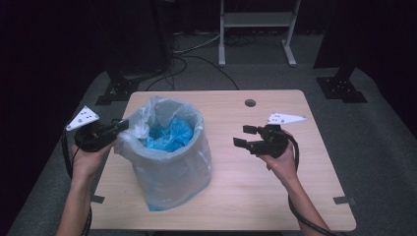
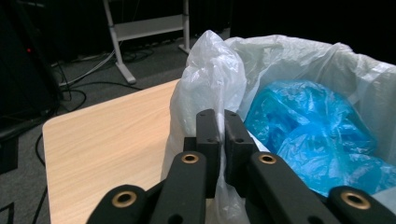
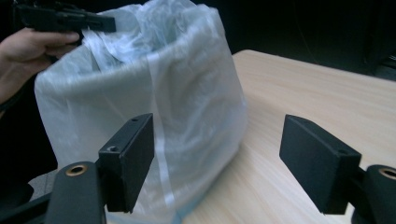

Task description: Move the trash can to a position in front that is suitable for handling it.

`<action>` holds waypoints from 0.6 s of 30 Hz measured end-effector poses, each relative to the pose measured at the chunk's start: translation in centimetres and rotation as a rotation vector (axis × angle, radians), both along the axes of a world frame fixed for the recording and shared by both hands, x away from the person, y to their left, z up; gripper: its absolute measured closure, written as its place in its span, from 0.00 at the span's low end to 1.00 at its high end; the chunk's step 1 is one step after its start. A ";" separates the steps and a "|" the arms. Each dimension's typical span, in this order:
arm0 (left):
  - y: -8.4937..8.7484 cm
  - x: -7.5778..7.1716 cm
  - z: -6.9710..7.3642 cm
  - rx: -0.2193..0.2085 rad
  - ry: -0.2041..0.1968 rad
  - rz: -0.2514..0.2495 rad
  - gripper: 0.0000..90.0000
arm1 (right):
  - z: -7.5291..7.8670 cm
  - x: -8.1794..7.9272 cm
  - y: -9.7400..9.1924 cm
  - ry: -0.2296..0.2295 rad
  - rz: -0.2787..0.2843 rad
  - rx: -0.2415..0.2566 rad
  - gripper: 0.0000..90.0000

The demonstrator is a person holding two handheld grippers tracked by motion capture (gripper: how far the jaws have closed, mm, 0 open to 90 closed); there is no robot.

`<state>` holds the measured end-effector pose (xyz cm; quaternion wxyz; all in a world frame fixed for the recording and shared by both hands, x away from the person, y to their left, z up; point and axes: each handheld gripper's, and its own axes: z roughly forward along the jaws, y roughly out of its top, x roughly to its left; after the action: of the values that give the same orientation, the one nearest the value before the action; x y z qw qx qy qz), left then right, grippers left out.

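Pinching the liner [image 2: 212, 70] at the bin's [image 1: 169, 169] left rim, the left gripper [image 2: 223, 122] has its jaws clamped on a fold of the thin white plastic. Bin stands left of centre on the table [image 1: 275, 187]; liner drapes over its rim and down the outside. Blue bag [image 2: 313, 130] crumpled inside. Right gripper [image 1: 248, 136] held above the table to the bin's right, well apart from it, jaws spread wide with nothing between them, pointing toward the bin.
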<state>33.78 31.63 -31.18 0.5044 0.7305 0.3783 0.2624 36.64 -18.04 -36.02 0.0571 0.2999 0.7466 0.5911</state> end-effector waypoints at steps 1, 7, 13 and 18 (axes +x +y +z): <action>0.0 0.0 0.0 0.000 0.000 0.000 0.99 | 0.0 0.0 0.0 0.000 0.000 0.000 0.28; 0.6 -0.6 0.6 -0.001 -0.021 -0.002 1.00 | 2.0 1.8 3.1 0.007 0.041 -0.010 0.28; 1.0 -1.2 1.1 -0.004 -0.034 -0.013 1.00 | 3.7 3.7 6.9 0.006 0.085 -0.025 0.28; 1.4 -1.6 1.3 -0.013 -0.043 -0.011 1.00 | 4.2 4.5 8.9 0.006 0.090 -0.059 0.28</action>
<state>32.21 32.98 -29.91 0.5187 0.7233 0.3652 0.2730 41.19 -9.15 -31.77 0.0370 0.2658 0.7765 0.5701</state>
